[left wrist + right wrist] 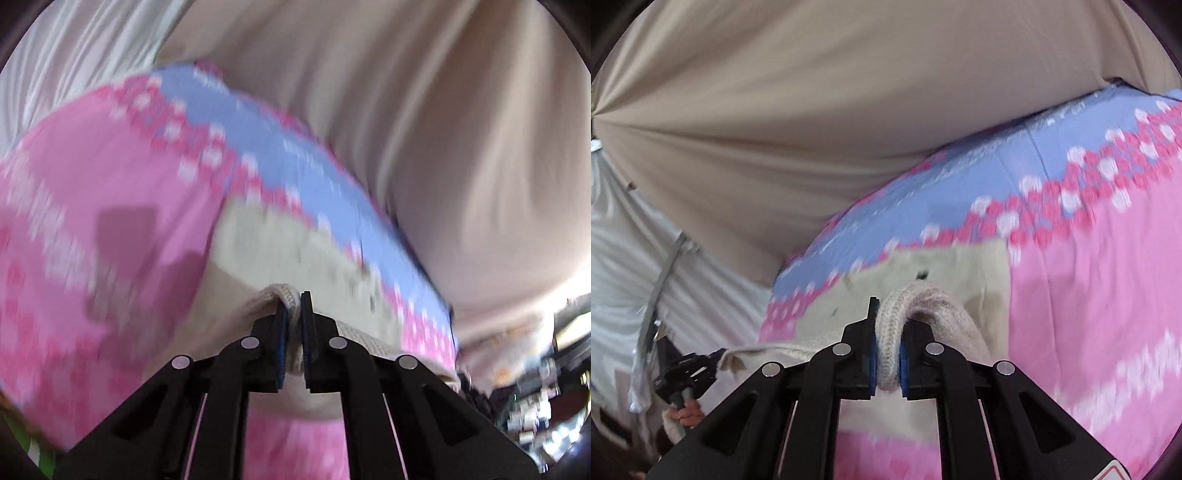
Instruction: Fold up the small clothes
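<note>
No readable writing; we've got each hand-held gripper, left (294, 314) and right (888, 332), clamped on the cream knit garment (945, 266) over a pink-and-blue bedsheet (1089, 277).

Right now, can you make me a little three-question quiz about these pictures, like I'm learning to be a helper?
1. True or false: the left gripper is shut on the cream knitted garment.
2. What does the right gripper pinch? A) a ribbed edge of the cream knit B) a corner of the pink and blue sheet C) nothing
3. Fill in: the garment lies over a sheet that is pink, with a band of ____ along its edge.

Key
1. True.
2. A.
3. Blue.
</note>
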{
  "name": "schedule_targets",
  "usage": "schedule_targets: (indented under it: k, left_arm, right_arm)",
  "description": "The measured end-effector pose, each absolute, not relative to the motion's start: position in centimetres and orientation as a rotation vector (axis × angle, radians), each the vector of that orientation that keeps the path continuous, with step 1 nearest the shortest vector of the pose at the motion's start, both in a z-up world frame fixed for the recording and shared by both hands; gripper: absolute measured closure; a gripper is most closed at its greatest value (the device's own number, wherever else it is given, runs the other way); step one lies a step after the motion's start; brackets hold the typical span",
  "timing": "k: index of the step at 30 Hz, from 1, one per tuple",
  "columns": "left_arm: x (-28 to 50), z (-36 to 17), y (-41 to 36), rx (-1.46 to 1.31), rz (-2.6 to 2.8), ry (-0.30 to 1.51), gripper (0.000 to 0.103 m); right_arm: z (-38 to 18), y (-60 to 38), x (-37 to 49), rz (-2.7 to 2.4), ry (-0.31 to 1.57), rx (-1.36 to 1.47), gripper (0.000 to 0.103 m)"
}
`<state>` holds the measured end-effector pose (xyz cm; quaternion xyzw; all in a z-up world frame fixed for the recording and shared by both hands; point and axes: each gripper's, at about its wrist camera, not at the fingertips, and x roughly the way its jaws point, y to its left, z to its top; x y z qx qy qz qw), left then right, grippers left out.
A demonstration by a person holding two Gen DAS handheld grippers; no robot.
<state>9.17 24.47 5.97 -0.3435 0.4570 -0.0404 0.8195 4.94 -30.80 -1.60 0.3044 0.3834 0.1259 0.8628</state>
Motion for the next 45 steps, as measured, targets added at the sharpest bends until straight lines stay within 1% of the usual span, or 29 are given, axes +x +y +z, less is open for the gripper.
schedule_targets:
  k: [2, 3, 4, 6, 8, 9, 10, 11, 12, 15, 17, 20, 23, 24, 25, 26, 27, 28, 31, 34, 35, 37, 38, 40, 41, 42, 43, 44, 45]
  left_arm:
    - [14.4, 5.2, 24.3, -0.716, -0.039, 0.94, 0.097]
    - [16.2, 4.6, 24.2, -0.714, -0.036, 0.942, 0.094]
    - [19.4, 3.1, 23.3, -0.693, -0.033, 0.967, 0.092]
    - [22.3, 1.1, 22.3, -0.614, 0.061, 1.022, 0.079]
    - [23.1, -0.2, 22.3, -0.594, 0.116, 1.033, 0.074]
    - [22.8, -0.3, 22.3, -0.621, 0.111, 1.024, 0.066]
    - [21.9, -0.5, 22.6, -0.64, 0.101, 1.01, 0.06]
    - [21.2, -0.5, 22.8, -0.644, 0.107, 0.997, 0.047]
    - [20.4, -0.5, 23.0, -0.629, 0.134, 0.984, 0.037]
    - [19.1, -1.5, 23.5, -0.579, 0.166, 0.975, 0.029]
    - [19.7, -2.5, 23.1, -0.524, 0.165, 1.015, 0.027]
    - [21.4, -4.5, 21.8, -0.446, 0.151, 1.109, 0.016]
    - [22.7, -6.4, 20.7, -0.388, 0.148, 1.158, 0.019]
    - [23.1, -7.2, 20.3, -0.375, 0.136, 1.176, 0.036]
    - [23.2, -7.7, 20.1, -0.374, 0.114, 1.196, 0.05]
    - [23.4, -8.2, 19.8, -0.372, 0.091, 1.218, 0.074]
    - [23.3, -8.3, 19.6, -0.368, 0.074, 1.225, 0.089]
    - [22.9, -7.4, 19.6, -0.373, 0.052, 1.197, 0.092]
    - [21.2, -3.3, 20.6, -0.438, 0.01, 1.077, 0.092]
    - [20.7, -0.2, 22.1, -0.481, 0.028, 1.005, 0.092]
    - [21.1, -0.2, 22.3, -0.475, 0.046, 1.008, 0.091]
    - [22.4, -2.0, 22.3, -0.419, 0.107, 1.06, 0.086]
    - [23.0, -3.6, 22.1, -0.398, 0.134, 1.105, 0.076]
    - [23.1, -6.5, 22.5, -0.419, 0.194, 1.223, 0.073]
    - [22.2, -6.9, 22.9, -0.47, 0.186, 1.233, 0.072]
    - [21.5, -6.6, 23.3, -0.498, 0.177, 1.219, 0.065]
    - [19.8, -5.9, 23.6, -0.523, 0.179, 1.189, 0.059]
    - [18.3, -5.4, 23.9, -0.534, 0.191, 1.168, 0.042]
    - [17.1, -5.2, 24.1, -0.544, 0.196, 1.156, 0.031]
  right_arm:
    - [-3.1, -31.5, 9.5, 0.184, 0.82, 0.639, 0.093]
    - [-4.4, -31.7, 11.5, 0.158, 0.846, 0.652, 0.092]
    - [-5.9, -31.7, 13.4, 0.096, 0.895, 0.657, 0.086]
    - [-7.6, -31.5, 15.5, 0.013, 0.971, 0.655, 0.083]
    - [-7.8, -31.3, 15.2, 0.005, 0.953, 0.649, 0.079]
    - [-7.4, -31.1, 14.7, 0.006, 0.925, 0.632, 0.065]
    - [-7.1, -31.1, 14.1, -0.002, 0.891, 0.597, 0.045]
    - [-6.9, -31.0, 13.3, -0.004, 0.869, 0.573, 0.04]
    - [-6.8, -31.1, 12.7, -0.004, 0.851, 0.556, 0.039]
    - [-7.0, -31.8, 12.1, 0.003, 0.867, 0.559, 0.039]
    - [-7.5, -31.9, 11.7, -0.008, 0.893, 0.554, 0.039]
    - [-9.1, -31.4, 11.8, -0.02, 0.938, 0.525, 0.034]
    - [-10.9, -30.6, 12.4, -0.041, 0.995, 0.455, 0.034]
    - [-11.4, -30.2, 12.6, -0.043, 1.009, 0.428, 0.034]
    - [-11.9, -29.8, 12.8, -0.034, 1.029, 0.399, 0.041]
    - [-12.2, -29.4, 13.0, -0.016, 1.043, 0.381, 0.055]
    - [-12.3, -29.3, 13.0, -0.007, 1.052, 0.37, 0.091]
    - [-11.8, -29.1, 12.8, 0.003, 1.042, 0.361, 0.092]
    - [-8.0, -28.9, 11.3, 0.04, 0.915, 0.368, 0.097]
    - [-5.3, -29.1, 11.2, 0.058, 0.839, 0.357, 0.097]
    - [-5.6, -29.2, 11.9, 0.047, 0.85, 0.352, 0.095]
    - [-8.8, -29.7, 14.1, 0.01, 0.943, 0.328, 0.079]
    - [-10.6, -30.0, 14.9, -0.034, 0.996, 0.311, 0.074]
    - [-13.2, -31.0, 14.8, -0.088, 1.092, 0.352, 0.073]
    - [-13.0, -31.4, 13.5, -0.079, 1.064, 0.403, 0.073]
    - [-12.5, -31.6, 12.1, -0.068, 1.029, 0.432, 0.069]
    - [-12.1, -31.8, 10.4, -0.066, 1.007, 0.449, 0.056]
    - [-11.9, -31.9, 9.0, -0.064, 0.998, 0.459, 0.051]
    - [-11.9, -31.9, 7.7, -0.053, 0.996, 0.466, 0.046]
